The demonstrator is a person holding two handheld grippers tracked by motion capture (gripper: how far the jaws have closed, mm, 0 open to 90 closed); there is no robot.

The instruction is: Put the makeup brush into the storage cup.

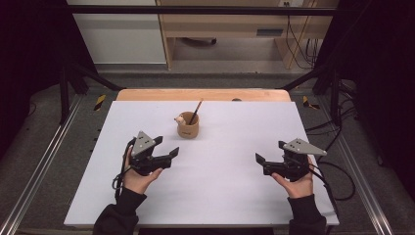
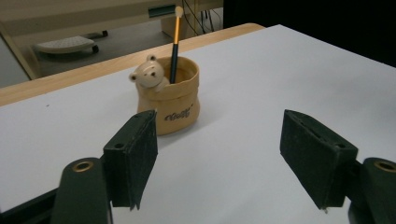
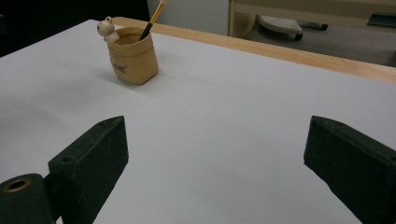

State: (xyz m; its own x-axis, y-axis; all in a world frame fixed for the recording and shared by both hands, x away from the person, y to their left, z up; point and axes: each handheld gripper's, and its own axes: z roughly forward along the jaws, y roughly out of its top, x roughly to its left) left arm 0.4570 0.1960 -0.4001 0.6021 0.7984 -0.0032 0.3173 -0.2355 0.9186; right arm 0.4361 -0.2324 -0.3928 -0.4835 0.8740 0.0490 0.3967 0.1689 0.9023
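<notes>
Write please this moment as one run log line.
left hand-held gripper: open, empty | right hand-held gripper: open, empty | pencil: upright in bear cup

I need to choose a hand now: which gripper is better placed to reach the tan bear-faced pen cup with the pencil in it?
Probably the left. The left gripper sits nearer the tan bear-faced pen cup, jaws open and aimed at it; the pencil stands upright inside. The right gripper is open too, but farther off across the white table.

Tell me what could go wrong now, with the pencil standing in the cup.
The cup looks light and stands free on the table, so a push from the left gripper could tip it. The pencil leans loosely and may fall out. Both grippers are open and empty; the right gripper is far off.
</notes>
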